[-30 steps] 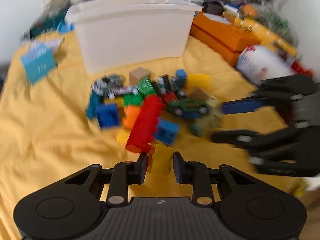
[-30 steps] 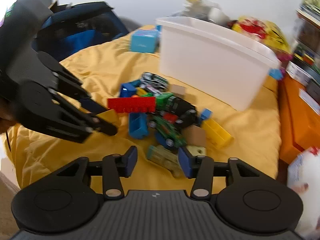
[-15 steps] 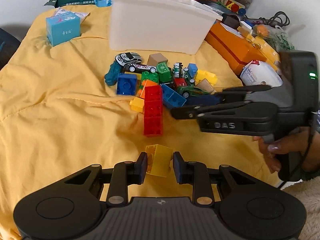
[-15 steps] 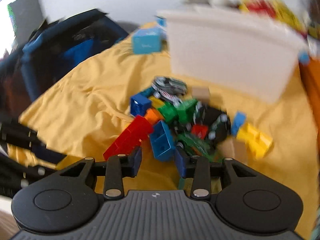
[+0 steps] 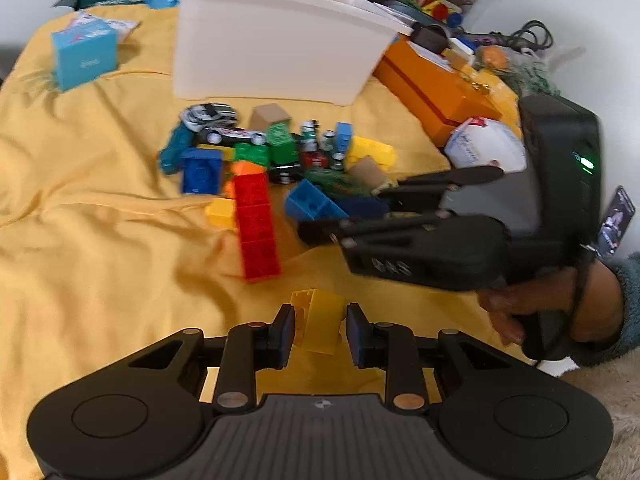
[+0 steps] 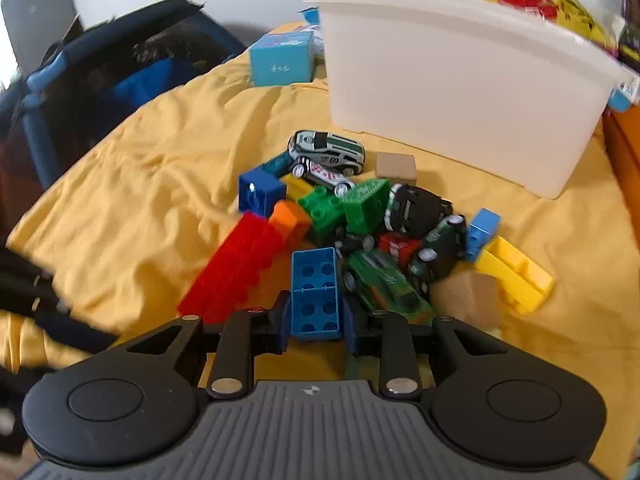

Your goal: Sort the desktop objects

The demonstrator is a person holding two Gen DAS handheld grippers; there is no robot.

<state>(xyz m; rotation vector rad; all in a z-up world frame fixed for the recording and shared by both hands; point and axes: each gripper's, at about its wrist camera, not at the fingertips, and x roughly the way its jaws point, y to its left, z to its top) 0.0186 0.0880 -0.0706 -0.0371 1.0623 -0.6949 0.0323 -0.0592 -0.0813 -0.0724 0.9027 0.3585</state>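
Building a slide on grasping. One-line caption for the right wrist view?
Right gripper, jaws just closing, clamps a blue building brick beside the toy pile on yellow cloth.

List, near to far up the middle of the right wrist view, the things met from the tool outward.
Blue hollow plastic brick between the tool's pads, green studded plastic brick, silver-and-green toy car, white plastic bin.

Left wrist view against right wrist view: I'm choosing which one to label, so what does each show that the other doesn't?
Only the left wrist view shows the left claw gripping a small yellow plastic brick, the person's hand and the orange flat box.

Only the right wrist view shows the right claw, which has just been closing, clamped on a blue plastic brick, and the dark blue bag.

Both show the white plastic bin, long red brick and yellow cloth.
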